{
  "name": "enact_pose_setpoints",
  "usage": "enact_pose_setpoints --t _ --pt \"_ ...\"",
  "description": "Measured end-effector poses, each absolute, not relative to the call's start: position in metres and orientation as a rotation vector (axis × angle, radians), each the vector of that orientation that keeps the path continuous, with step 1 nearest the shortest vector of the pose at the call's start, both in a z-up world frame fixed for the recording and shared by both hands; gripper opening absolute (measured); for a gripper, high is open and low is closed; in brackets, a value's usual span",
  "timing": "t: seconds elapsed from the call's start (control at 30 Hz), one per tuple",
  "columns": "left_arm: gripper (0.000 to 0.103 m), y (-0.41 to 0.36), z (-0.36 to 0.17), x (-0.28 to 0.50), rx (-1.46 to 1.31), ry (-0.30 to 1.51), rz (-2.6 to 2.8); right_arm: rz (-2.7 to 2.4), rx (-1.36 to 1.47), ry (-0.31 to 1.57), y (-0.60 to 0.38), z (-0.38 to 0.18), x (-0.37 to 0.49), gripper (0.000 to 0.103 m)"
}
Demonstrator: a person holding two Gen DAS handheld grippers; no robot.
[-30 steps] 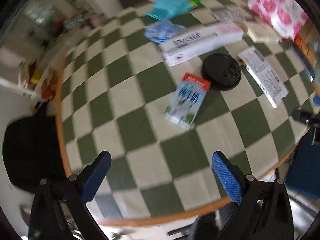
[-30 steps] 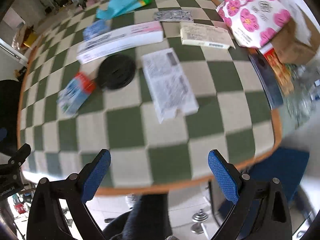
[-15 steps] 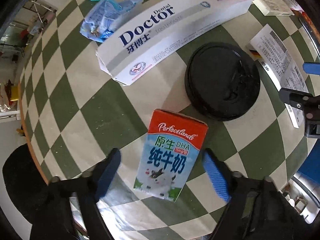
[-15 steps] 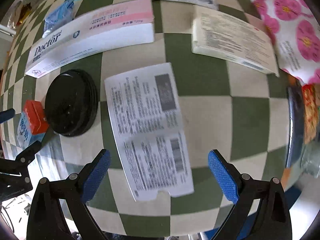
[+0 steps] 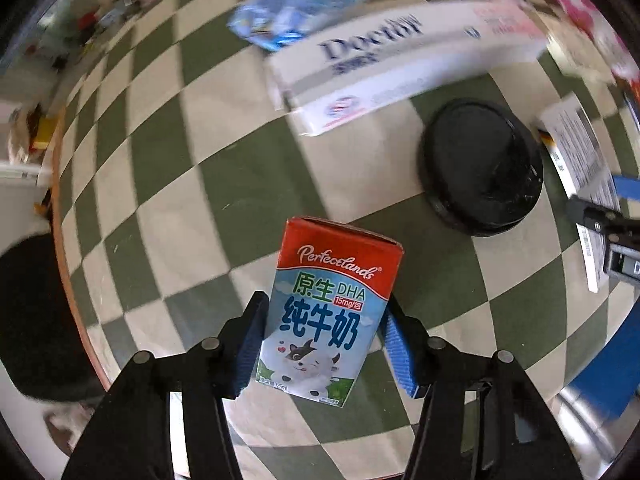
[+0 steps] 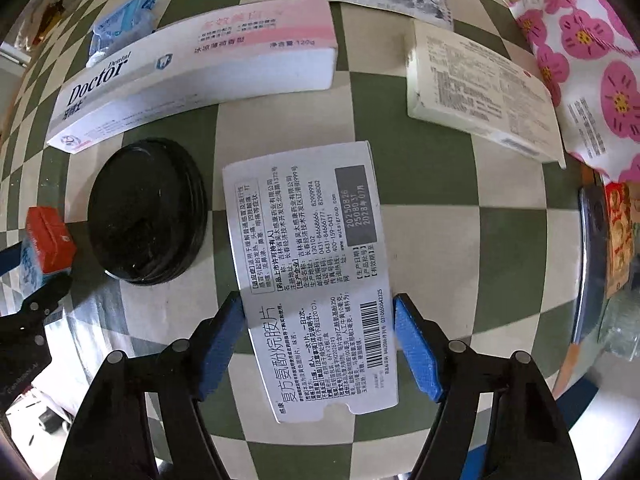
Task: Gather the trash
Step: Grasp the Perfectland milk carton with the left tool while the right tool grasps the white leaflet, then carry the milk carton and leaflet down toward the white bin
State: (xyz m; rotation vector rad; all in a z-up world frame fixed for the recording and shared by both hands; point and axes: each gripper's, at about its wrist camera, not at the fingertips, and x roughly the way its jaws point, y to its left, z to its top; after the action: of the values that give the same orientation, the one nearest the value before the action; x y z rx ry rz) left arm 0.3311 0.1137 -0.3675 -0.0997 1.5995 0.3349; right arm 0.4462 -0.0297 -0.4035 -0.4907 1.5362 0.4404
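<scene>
Risk, milk carton: the milk carton (image 5: 326, 312) is gripped near its lower half only; a swing or slip out of the pads is judged possible if it is lifted fast, since most of its length juts past the fingers.
Risk, flat box: the flattened medicine box (image 6: 310, 280) lies thin on the checked tablecloth (image 6: 508, 240); it is judged that the pads could slide over its edges or buckle it instead of lifting it.
Risk, neighbours: the black lid (image 6: 148, 210) lies just beside both items, and the toothpaste box (image 6: 192, 68) is near; either could be nudged if a gripper drifts.
Left gripper (image 5: 322, 344): its jaws have just been closing and are now pressed on the two sides of the milk carton, which is clenched between the blue pads.
Right gripper (image 6: 320, 344): its jaws have just been closing; the pads are seen at the two long edges of the flattened medicine box. Whether any squeeze is yet applied cannot be told.
Location: both pieces of trash are on the table, between their grippers' fingers.
</scene>
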Motion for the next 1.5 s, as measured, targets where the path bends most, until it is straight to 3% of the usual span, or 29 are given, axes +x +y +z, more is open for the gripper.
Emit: enact_pose_setpoints --t 0.4,0.83,1.1,1.5 --pt "0.052 0.115 -0.287 0.236 -0.279 1.348 0.528 0.421 -0.328 1.352 -0.053 -0.33 0.399 0.076" --pt "0.052 0.1 -0.243 0.071 -0.406 1.189 0.478 0.482 -0.231 1.227 -0.089 -0.251 0.194 0.076" --pt "0.052 0.084 -0.306 -0.011 -0.686 1.31 0.448 0.504 -0.186 1.385 -0.12 -0.296 0.081 0.076" --pt "0.052 0.079 -0.497 -0.043 -1.052 1.494 0.52 0.52 -0.203 1.689 -0.138 -0.464 0.024 0.076"
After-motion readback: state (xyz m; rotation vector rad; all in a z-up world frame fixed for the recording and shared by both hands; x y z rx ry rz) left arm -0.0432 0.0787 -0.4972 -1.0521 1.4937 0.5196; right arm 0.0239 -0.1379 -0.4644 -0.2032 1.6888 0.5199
